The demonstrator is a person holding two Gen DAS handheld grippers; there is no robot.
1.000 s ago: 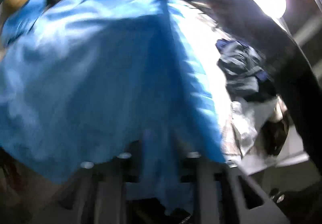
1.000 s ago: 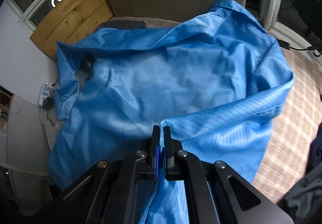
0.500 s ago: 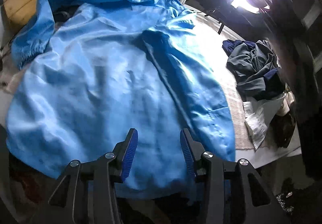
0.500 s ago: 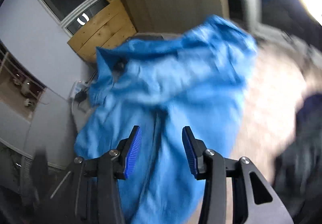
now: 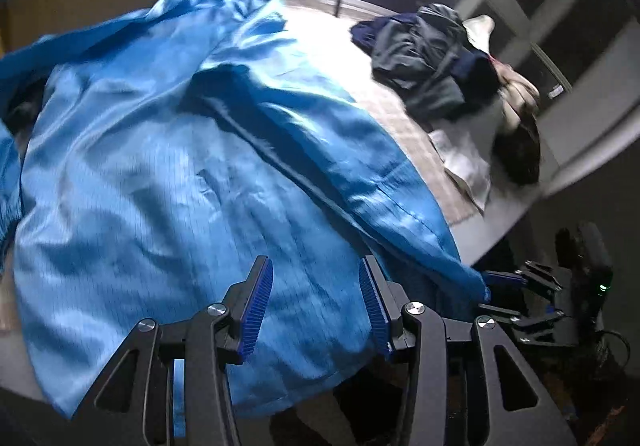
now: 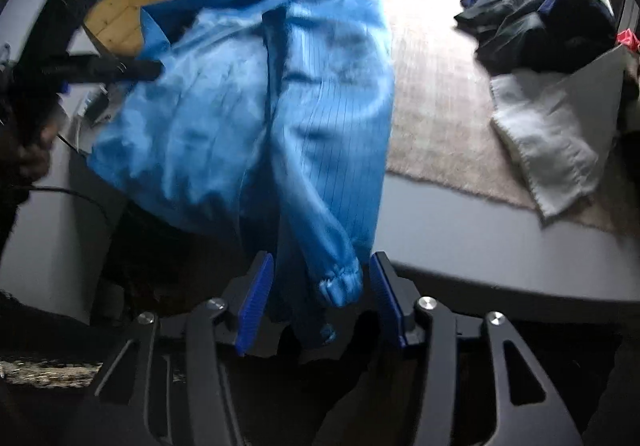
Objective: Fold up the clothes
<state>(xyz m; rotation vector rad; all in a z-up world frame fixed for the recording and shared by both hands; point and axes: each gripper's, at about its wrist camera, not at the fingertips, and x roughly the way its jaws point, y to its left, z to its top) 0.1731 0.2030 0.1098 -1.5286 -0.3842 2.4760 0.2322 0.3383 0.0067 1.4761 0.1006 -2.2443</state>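
Blue jacket [image 5: 180,173] beneath both parted claws

The left gripper [image 5: 316,306] hangs with jaws spread wide, gripping nothing. The right gripper [image 6: 320,300] is the same — blue pads [image 6: 256,302] well apart, empty, pointing forward and down.
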